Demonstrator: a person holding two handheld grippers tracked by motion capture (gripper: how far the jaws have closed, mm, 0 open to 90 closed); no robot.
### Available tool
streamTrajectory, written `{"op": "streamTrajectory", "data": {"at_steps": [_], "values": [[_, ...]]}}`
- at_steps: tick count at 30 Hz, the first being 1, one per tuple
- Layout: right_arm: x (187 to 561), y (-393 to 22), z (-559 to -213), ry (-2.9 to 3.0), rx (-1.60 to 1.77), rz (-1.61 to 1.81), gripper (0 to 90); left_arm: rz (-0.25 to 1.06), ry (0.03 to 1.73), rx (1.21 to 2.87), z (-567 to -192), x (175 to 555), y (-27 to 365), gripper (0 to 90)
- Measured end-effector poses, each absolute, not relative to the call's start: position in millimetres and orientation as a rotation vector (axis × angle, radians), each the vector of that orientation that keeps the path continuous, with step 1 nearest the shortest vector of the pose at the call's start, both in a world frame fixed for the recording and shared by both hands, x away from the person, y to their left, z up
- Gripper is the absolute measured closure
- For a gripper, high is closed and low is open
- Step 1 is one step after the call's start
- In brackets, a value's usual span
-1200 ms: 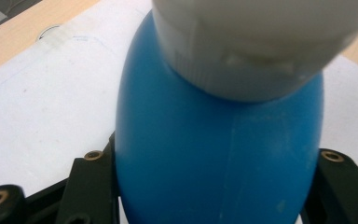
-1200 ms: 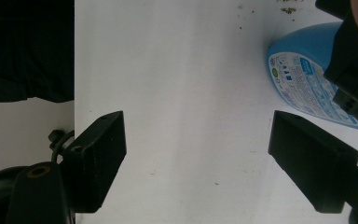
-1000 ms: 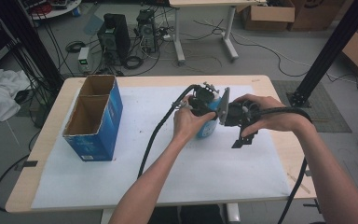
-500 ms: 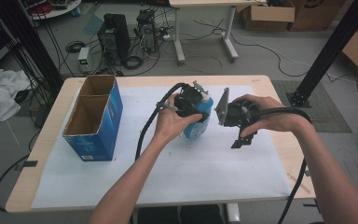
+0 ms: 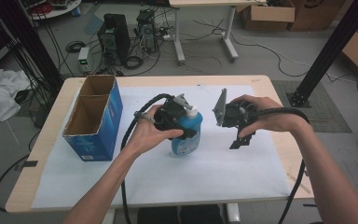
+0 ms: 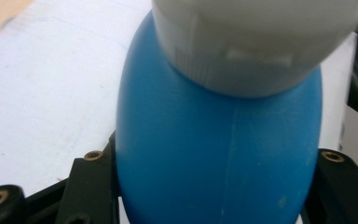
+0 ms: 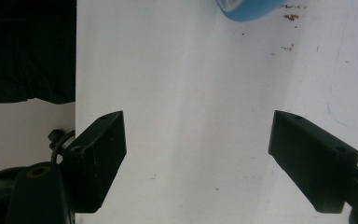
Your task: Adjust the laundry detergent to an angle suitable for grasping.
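My left gripper (image 5: 182,125) is clamped on the blue bottle (image 5: 186,135), both jaws pressing its sides just under the white cap (image 6: 261,37). In the last second I've carried it leftward across the white sheet (image 5: 214,172), away from my right gripper (image 5: 240,138), so the two are now apart where they were nearly touching. The right one hasn't moved, jaws wide apart with nothing between them, above the sheet. The bottle is over mid-table, between the right gripper and the blue cardboard box (image 5: 95,116). Looks like a handover is done and I'm heading toward the box.
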State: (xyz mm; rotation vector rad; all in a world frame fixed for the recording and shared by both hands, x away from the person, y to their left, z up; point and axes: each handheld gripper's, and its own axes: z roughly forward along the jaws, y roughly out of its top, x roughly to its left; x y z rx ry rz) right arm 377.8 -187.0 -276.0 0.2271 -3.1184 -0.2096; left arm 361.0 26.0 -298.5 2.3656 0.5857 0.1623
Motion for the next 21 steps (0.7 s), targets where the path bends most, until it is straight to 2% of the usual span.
{"op": "streamTrajectory", "data": {"at_steps": [4, 21], "values": [[377.8, -185.2, -276.5, -3.118, 0.237, -0.206, 19.0, 0.094, 0.515, 2.390, -303.9, 349.4, 35.6, 43.0], [376.6, -178.9, -281.0, -3.111, 0.251, -0.183, 19.0, 0.041, 0.304, 2.442, -323.7, 323.2, 38.1, 42.8]]}}
